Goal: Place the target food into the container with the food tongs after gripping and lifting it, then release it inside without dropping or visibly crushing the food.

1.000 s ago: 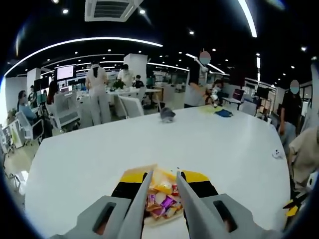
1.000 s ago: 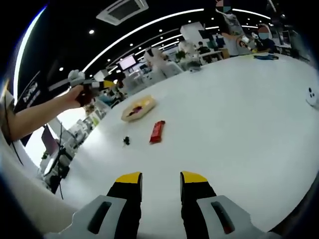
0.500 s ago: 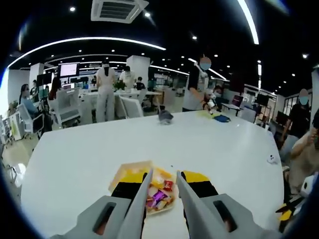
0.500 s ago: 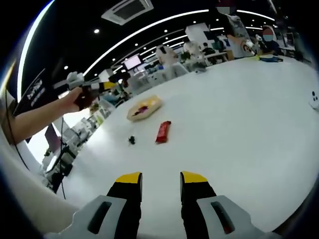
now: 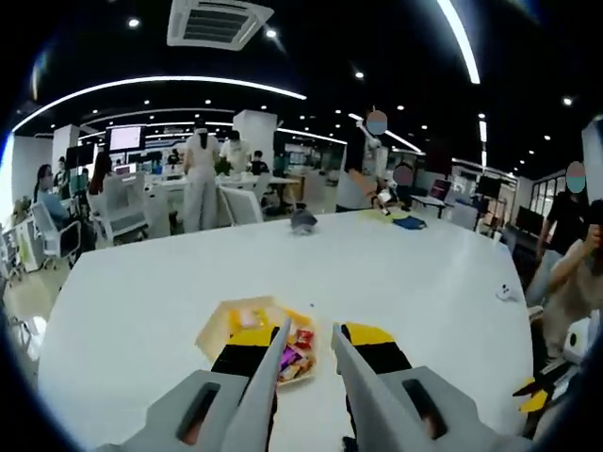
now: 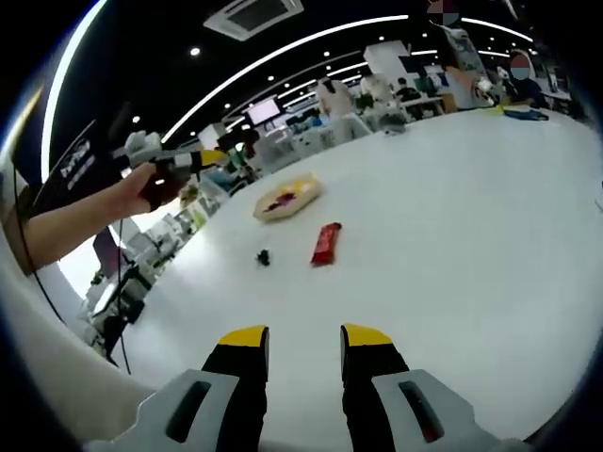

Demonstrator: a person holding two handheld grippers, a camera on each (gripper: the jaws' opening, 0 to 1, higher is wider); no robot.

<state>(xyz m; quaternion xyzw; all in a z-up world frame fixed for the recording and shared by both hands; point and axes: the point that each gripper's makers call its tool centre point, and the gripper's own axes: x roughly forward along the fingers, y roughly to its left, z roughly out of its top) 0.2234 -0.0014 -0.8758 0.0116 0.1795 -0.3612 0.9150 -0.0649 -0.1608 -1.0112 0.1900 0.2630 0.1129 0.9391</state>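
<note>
Left hand-held gripper (image 5: pixel 308 345): jaws apart, nothing between them, hovering above the tray (image 5: pixel 219 325) of wrapped snacks (image 5: pixel 294 350).

Right hand-held gripper (image 6: pixel 304 353): jaws apart, empty, over bare white surface (image 6: pixel 471 235).

Target, judged: red snack bar (image 6: pixel 325 242), at 12 o'clock from right jaws, well apart; tray at 11 o'clock beyond it. Small dark object (image 6: pixel 265 256) lies beside.

Handling estimate: light, slick wrapper, crushable. Grip across mid-length, gently.

The left gripper (image 5: pixel 309 341) has pulled back from the snack tray (image 5: pixel 216 327).
</note>
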